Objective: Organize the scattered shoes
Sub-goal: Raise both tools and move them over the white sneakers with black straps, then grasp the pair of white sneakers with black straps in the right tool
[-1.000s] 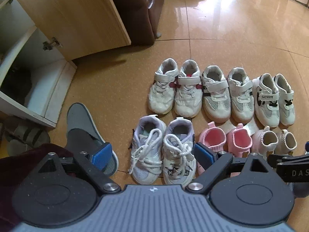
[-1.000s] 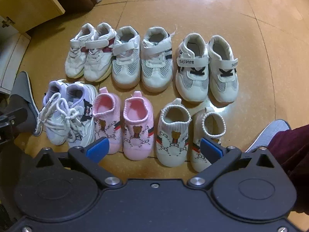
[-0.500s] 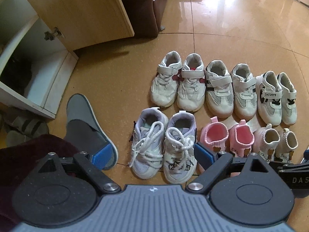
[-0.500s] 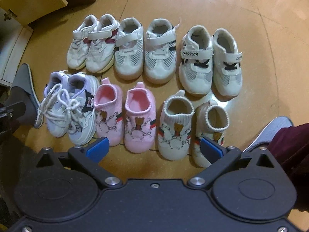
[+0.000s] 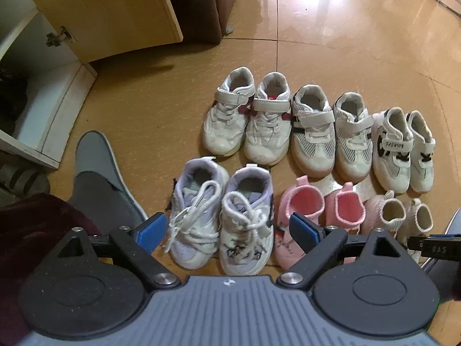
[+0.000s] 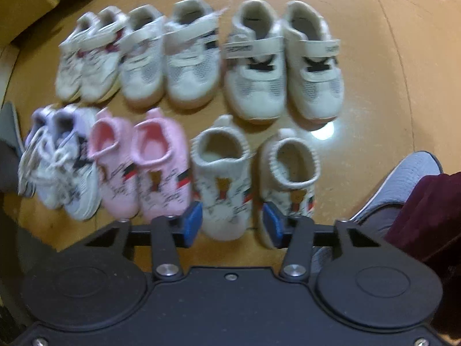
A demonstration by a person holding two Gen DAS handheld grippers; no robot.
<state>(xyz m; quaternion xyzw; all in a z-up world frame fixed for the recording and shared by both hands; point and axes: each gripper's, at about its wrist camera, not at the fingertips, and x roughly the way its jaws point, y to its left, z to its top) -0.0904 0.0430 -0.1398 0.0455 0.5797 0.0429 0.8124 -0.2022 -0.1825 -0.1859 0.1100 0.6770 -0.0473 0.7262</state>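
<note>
So here's your shoe lineup on the tan tiled floor point(image 5: 144, 109): two neat rows, toes pointing back at you, each pair snug side by side.

Far row, 10 o'clock round to 2 o'clock in the left wrist view:
- white strap sneakers with dark red trim point(image 5: 247, 118)
- white mesh strap sneakers with dark side stripes point(image 5: 331, 132)
- white strap sneakers with black markings point(image 5: 403, 147)

Near row:
- lilac-and-white lace-ups point(image 5: 222, 216) with loose, floppy white laces
- pink knit sock shoes point(image 5: 317, 213), each with a little bear and a red-and-dark stripe
- cream knit sock shoes point(image 6: 253, 173) with the same bear design, the right one sitting slightly apart from its mate

Your left gripper point(image 5: 227, 232) hangs over the lace-ups with its blue fingers point(image 5: 151, 232) spread wide, gripping nothing.

Your right gripper point(image 6: 232, 223) points down over the cream pair, and its fingers have just been closing. The toe of the left cream shoe sits between them. That view is smeared, but a gap still shows beside the shoe, so they aren't clamping it.

Off at 10 o'clock in the left view there's an open wooden cabinet point(image 5: 100, 14), and your grey slipper point(image 5: 98, 155) is at 8 o'clock.
</note>
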